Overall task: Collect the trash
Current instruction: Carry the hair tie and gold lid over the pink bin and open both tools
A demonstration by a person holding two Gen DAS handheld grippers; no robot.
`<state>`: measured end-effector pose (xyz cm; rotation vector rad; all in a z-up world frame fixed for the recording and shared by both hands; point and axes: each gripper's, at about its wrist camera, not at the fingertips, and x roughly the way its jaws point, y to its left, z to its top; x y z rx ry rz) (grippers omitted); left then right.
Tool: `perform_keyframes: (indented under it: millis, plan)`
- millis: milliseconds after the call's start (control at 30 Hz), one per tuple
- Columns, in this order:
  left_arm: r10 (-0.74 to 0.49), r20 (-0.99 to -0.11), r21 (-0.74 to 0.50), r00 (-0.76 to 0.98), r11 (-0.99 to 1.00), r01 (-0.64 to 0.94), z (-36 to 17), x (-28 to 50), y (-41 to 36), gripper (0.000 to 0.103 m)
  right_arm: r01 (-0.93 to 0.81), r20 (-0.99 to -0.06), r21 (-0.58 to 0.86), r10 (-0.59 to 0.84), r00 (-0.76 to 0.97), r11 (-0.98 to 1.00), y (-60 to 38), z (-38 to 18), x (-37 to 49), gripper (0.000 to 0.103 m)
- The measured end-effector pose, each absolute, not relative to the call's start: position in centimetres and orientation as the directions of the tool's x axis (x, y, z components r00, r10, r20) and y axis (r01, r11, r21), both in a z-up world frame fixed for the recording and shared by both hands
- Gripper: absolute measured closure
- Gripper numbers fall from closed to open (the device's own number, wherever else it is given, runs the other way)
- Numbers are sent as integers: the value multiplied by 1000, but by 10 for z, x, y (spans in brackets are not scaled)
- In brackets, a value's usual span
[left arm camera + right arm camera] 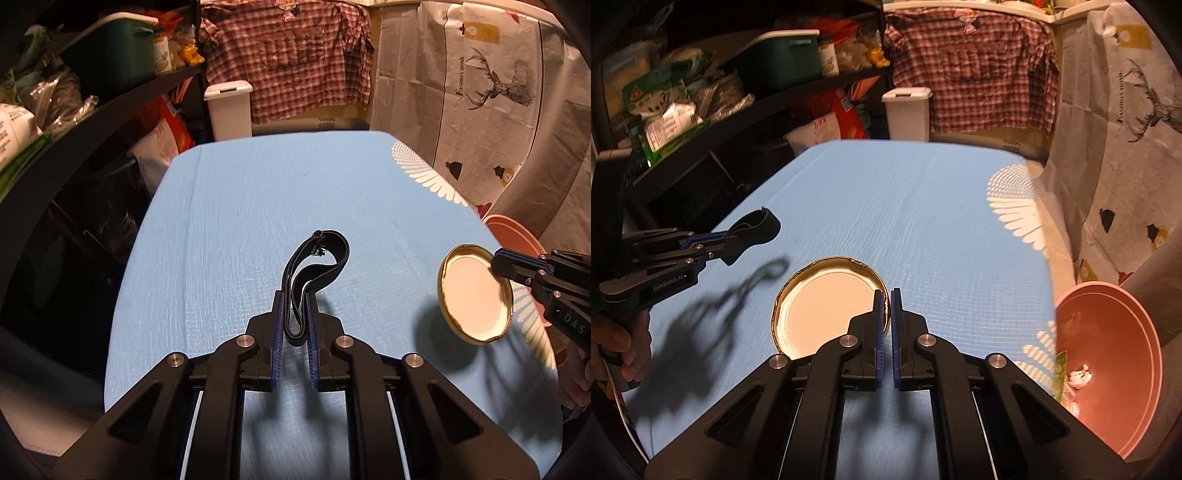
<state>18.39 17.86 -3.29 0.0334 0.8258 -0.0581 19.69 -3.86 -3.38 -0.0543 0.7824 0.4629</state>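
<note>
My left gripper [295, 301] is shut on a black elastic strap loop [321, 258] and holds it above the blue tablecloth [240, 221]. It also shows in the right wrist view [733, 242], with the strap [761, 223] sticking out of it. My right gripper [888, 295] is shut on the rim of a gold jar lid [827, 306] with a white inside, held above the cloth. In the left wrist view the lid [474, 293] hangs at the right, pinched by the right gripper [496, 264].
A pink bowl [1115, 354] with crumpled foil and wrappers sits off the table's right edge; its rim shows in the left wrist view [513, 236]. A white lidded bin [229, 110] stands beyond the far edge. Dark shelves [701, 110] full of packets line the left.
</note>
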Motion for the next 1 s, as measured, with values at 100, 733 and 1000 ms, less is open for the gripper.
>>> perform_keyframes:
  millis: [100, 733, 1000]
  plan:
    - [-42, -720, 1, 693, 998, 61, -25, 178, 176, 92, -408, -671, 120, 376, 639, 905, -46, -23, 191, 99]
    - [-75, -623, -18, 779, 997, 82, 31, 145, 129, 92, -267, -542, 137, 298, 786, 954, -134, 64, 154, 99]
    - [-112, -603, -41, 790, 993, 109, 43, 148, 111, 92, -173, -516, 130, 216, 829, 976, -190, 88, 152, 99]
